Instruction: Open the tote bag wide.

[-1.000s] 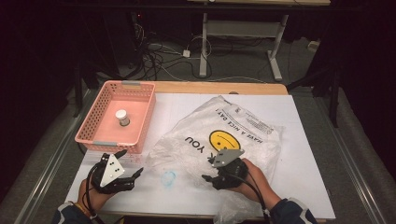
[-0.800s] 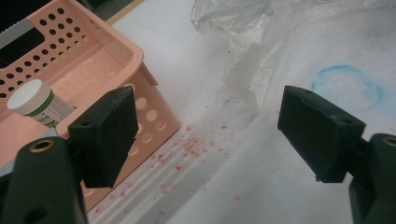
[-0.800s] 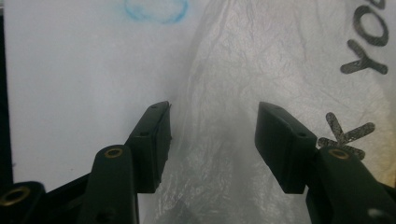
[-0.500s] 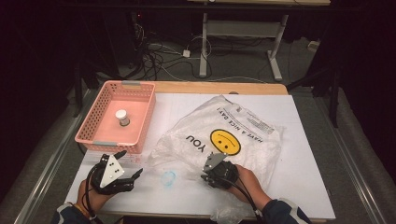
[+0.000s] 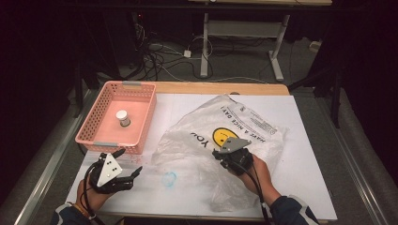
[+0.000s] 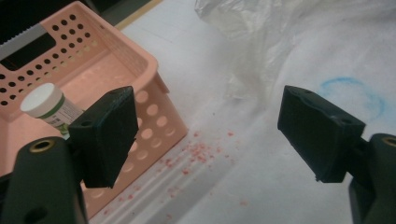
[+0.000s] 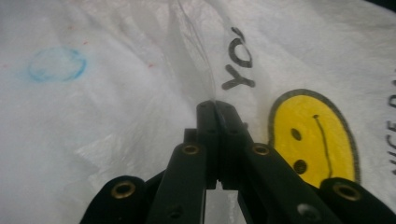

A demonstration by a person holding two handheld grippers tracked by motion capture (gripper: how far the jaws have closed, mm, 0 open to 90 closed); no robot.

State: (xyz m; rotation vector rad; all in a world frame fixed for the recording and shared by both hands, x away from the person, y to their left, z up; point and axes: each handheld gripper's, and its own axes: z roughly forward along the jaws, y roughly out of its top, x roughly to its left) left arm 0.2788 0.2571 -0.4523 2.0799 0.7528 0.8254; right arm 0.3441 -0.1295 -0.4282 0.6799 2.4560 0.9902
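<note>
A crumpled clear plastic bag [image 5: 244, 123] with a yellow smiley and black lettering lies across the white table. My right gripper [image 5: 217, 153] rests on its near half. Its jaws have just been closing and now stand shut on a raised fold of the bag [image 7: 116, 116], pinched at the tips [image 7: 215, 105] next to the smiley [image 7: 313, 135]. My left gripper [image 5: 129, 161] sits at the near left, open and holding nothing [image 6: 205, 135], just in front of the pink basket [image 5: 89, 125]. A small white-capped bottle [image 5: 123, 117] stands in the basket [image 6: 154, 84].
A blue ring mark [image 5: 169, 178] is on the white sheet between the two grippers. Red crumbs [image 6: 196, 154] are scattered by the basket's near corner. Bare wooden tabletop [image 5: 211, 88] shows at the far edge, with cables and desk legs on the floor beyond.
The right gripper's jaws closed onto a fold of the bag, and the hand shifted slightly right and away from me. The left gripper stayed put.
</note>
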